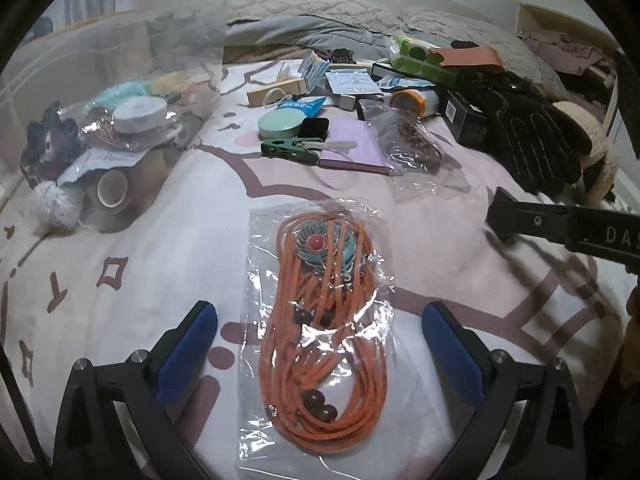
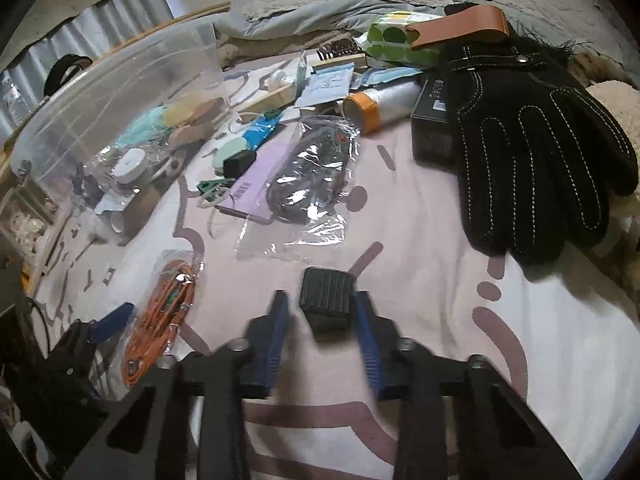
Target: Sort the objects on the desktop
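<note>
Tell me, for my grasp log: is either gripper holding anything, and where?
Neither. Left gripper straddles the bagged orange cord; right gripper flanks a small black block, both untouched.

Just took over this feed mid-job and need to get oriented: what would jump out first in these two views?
The bagged orange cord necklace with a turquoise pendant lies on the bedsheet, straight between the open left hand-held gripper fingers. A small black ribbed block sits between the right hand-held gripper fingertips, apparently not clamped. Farther right, a big black glove with white stitching lies beside the clutter pile.

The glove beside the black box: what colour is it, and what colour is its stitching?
Black glove with white stitching, clearest in the right wrist view.
</note>
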